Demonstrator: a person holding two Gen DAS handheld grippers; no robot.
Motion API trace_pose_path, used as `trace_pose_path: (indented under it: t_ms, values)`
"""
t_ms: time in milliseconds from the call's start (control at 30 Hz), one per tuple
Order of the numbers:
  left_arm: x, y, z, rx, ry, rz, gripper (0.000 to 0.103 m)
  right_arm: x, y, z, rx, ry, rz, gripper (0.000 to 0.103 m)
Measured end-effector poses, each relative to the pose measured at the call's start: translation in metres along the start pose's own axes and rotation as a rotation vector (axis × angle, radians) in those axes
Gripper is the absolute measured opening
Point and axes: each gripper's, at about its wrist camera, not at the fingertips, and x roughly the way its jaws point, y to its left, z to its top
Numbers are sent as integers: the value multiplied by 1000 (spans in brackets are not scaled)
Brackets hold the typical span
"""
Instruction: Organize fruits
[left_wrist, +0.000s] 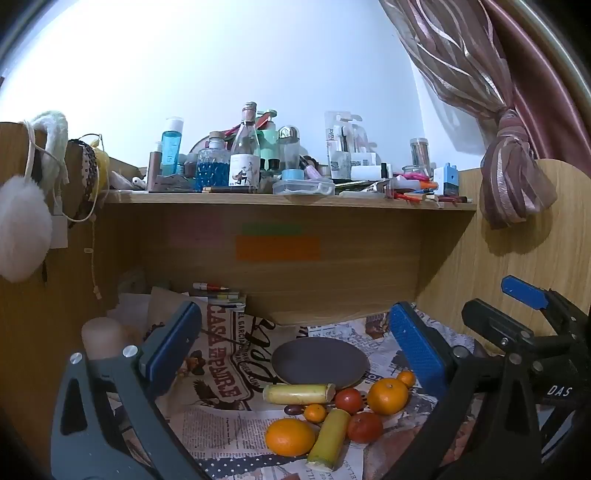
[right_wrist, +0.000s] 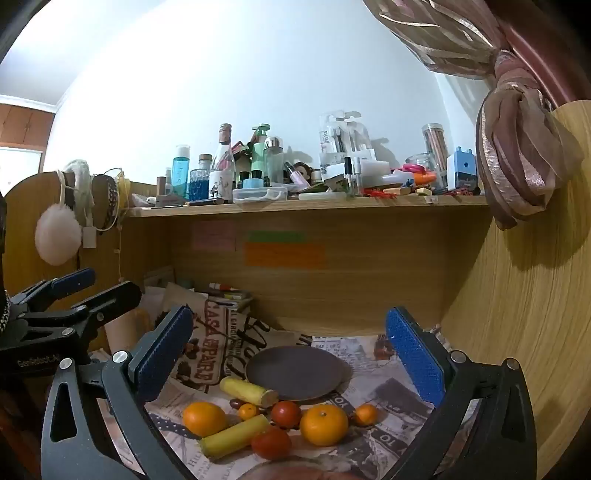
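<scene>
Both the left claw (left_wrist: 295, 354) and right claw (right_wrist: 291, 354) hang wide open, empty, above fruits (right_wrist: 273, 421) beside a dark plate (right_wrist: 295, 373).

shelf bottles (left_wrist: 243, 147) labels unreadable; plate (right_wrist: 295, 373) front rim behind fruit.

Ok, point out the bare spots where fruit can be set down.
Free: the dark plate itself, and newspaper right of it, beside the right gripper. Crowded: just in front of the plate, where oranges, tomatoes and yellow sticks cluster.
</scene>
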Motion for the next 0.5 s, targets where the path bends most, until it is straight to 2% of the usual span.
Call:
trace_pose_path:
  t_ms: [500]
  values:
    - [3, 3, -4, -26, 1, 6, 103, -6, 1, 1, -2, 6, -3, 103]
